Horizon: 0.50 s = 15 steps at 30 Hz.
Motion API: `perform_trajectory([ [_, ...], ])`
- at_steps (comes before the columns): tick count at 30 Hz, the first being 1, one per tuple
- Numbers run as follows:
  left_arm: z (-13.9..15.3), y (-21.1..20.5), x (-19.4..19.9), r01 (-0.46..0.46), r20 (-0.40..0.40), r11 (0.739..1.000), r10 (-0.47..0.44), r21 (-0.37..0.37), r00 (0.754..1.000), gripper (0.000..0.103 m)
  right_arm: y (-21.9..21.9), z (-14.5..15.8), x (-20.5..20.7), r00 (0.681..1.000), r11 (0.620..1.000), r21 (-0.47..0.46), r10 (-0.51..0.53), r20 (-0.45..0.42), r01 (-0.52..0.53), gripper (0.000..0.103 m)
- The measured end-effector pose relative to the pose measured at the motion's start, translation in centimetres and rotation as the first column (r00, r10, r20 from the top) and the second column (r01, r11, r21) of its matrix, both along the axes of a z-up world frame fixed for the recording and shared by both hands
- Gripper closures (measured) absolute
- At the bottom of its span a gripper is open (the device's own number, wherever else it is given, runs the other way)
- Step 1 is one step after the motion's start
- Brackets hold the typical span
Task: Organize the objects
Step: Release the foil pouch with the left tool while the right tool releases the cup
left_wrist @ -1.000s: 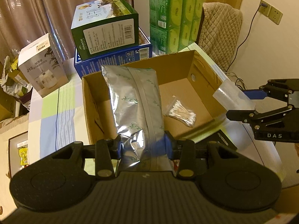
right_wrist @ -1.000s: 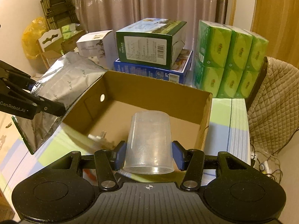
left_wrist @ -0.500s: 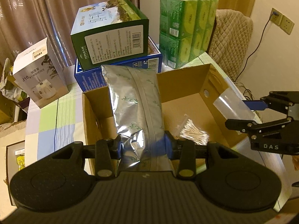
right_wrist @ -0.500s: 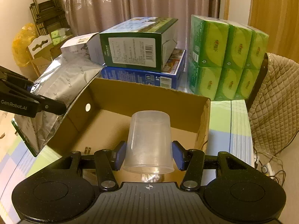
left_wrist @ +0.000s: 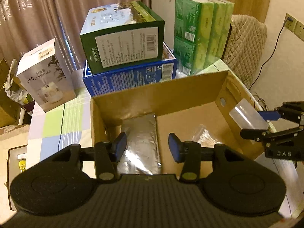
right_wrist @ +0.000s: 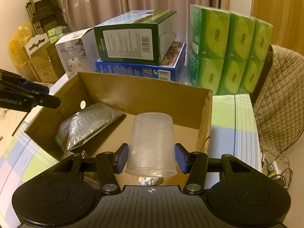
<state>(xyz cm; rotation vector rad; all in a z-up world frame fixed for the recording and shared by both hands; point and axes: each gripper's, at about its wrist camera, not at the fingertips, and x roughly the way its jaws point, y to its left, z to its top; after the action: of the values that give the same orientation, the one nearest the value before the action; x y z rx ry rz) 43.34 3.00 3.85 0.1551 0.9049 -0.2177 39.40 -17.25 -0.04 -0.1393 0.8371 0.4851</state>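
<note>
An open cardboard box (left_wrist: 159, 95) (right_wrist: 144, 93) stands on the checked tablecloth. A silver foil pouch (left_wrist: 141, 142) (right_wrist: 87, 125) lies flat inside it along the left wall. A bag of cotton swabs (left_wrist: 204, 138) lies on the box floor. My left gripper (left_wrist: 147, 148) is open and empty, just above the pouch. My right gripper (right_wrist: 151, 157) is shut on a clear plastic cup (right_wrist: 151, 144), held upside down over the box's near right side; the cup also shows in the left wrist view (left_wrist: 247, 115).
Behind the box stand a green carton (left_wrist: 123, 41) on a blue carton (left_wrist: 131, 74), green tissue packs (left_wrist: 201, 30) and a white humidifier box (left_wrist: 45, 76). A quilted chair (right_wrist: 279, 98) is at the right, with cables on the floor.
My left gripper has opened and let go of the foil pouch, which now lies in the box. The right gripper still holds the cup and has moved closer over the box.
</note>
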Motion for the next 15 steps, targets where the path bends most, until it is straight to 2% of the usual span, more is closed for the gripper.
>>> perform_trajectory([
  [15,-0.5,-0.1,-1.3,0.009,-0.009,1.000,-0.009,0.001,1.000,0.056,0.9,0.4,-0.2,1.000,1.000,0.009,0.013,0.005,-0.014,0.053],
])
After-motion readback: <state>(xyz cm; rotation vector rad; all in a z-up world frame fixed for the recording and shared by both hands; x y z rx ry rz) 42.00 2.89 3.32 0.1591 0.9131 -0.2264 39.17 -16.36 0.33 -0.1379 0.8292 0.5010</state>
